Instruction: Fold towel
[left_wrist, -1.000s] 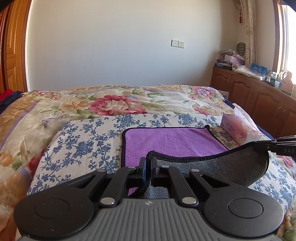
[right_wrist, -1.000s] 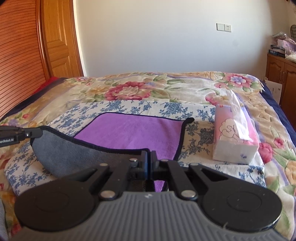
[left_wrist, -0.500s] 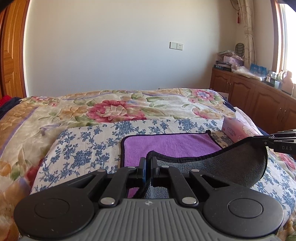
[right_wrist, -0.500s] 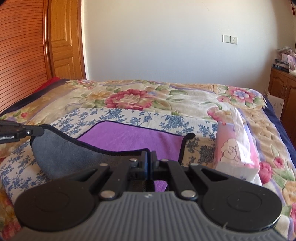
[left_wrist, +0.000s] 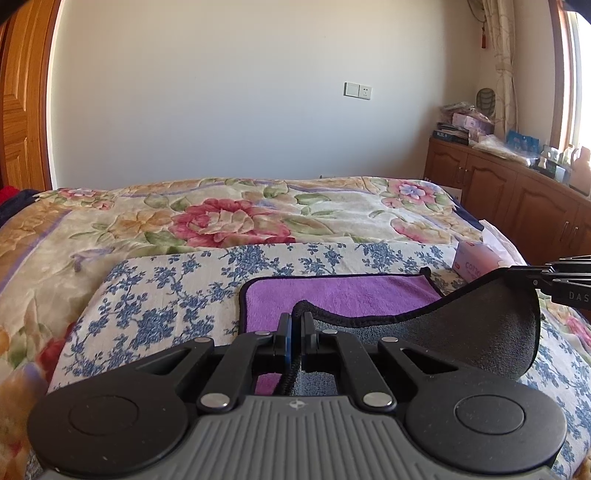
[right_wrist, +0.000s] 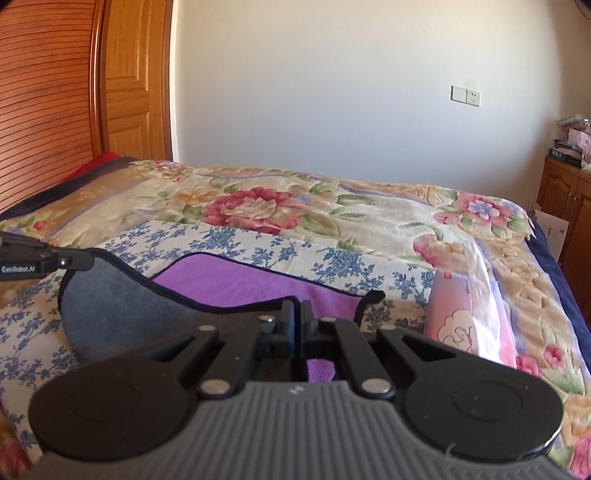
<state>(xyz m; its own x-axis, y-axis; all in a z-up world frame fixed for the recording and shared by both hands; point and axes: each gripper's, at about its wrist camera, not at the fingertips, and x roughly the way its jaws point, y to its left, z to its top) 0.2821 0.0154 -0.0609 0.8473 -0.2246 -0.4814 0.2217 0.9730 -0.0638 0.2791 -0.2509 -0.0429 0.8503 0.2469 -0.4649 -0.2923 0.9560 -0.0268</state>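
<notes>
Presently listed, one item per line.

Left gripper (left_wrist: 294, 325): fingers drawn together, clamped on the black-piped near edge of the towel (left_wrist: 343, 295). The piping runs down between the two pads.

Right gripper (right_wrist: 297, 314): fingers together, pinching the same near edge further along. Its tips show at the right of the left wrist view, holding the lifted corner.

Towel (right_wrist: 236, 284): purple face up, grey underside, black trim. The far part lies flat straight ahead of both grippers on the blue floral cloth (left_wrist: 166, 295). The near edge is raised off the bed and hangs between the two grippers in a slack grey curve, with the underside turned toward the cameras.

Blue floral cloth: spread under the towel, showing on the left, the far side and the right of it.

Flowered bedspread (left_wrist: 229, 218): beyond the cloth, running to the far wall.

Tissue pack (right_wrist: 461, 321): pink, in a clear wrapper, lying on the bed to the right of the right gripper, just beside the towel's far right corner. Whether it touches the towel cannot be told from these views.

Wooden cabinet (left_wrist: 517, 206): far right, cluttered top.

Wooden door (right_wrist: 136, 81): far left.
</notes>
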